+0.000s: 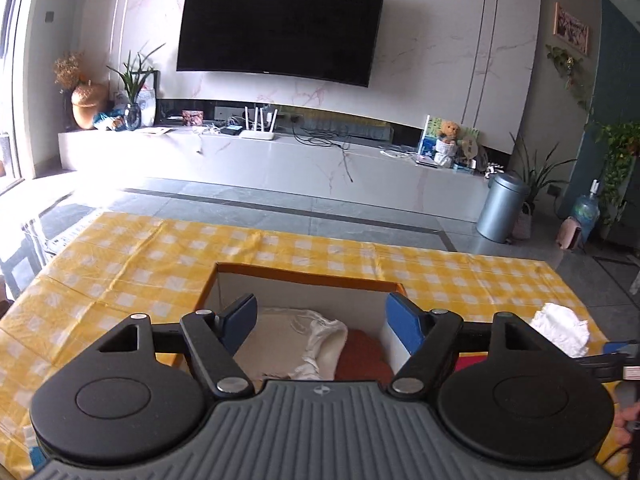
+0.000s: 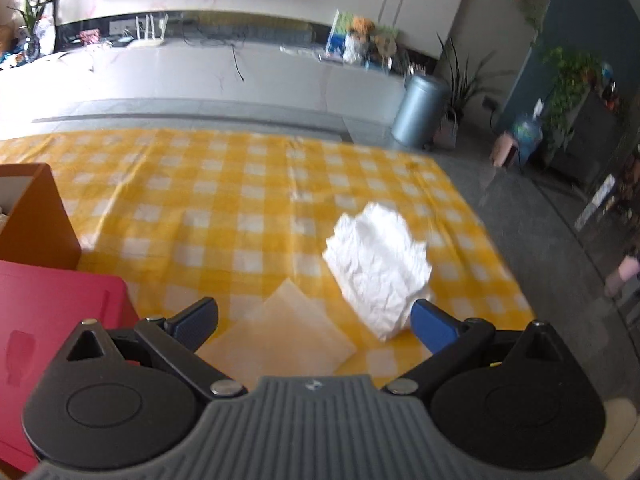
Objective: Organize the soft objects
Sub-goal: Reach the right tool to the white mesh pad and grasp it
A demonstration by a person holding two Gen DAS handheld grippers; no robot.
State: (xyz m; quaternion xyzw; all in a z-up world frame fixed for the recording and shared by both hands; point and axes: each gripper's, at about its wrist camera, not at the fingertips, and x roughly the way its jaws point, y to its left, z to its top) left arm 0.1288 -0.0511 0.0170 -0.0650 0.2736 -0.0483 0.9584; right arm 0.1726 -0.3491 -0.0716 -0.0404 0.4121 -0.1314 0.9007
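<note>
Now | my left gripper [image 1: 320,320] released above orange cardboard box [image 1: 304,276] | right gripper [image 2: 314,320] spread, empty | crumpled white tissue wad [image 2: 380,268] at one o'clock | risk: off-centre jaws nudge it away

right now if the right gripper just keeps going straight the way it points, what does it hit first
Most likely the pale folded napkin lying between the open right gripper fingers; the crumpled white tissue sits slightly right, though depth is uncertain.
</note>
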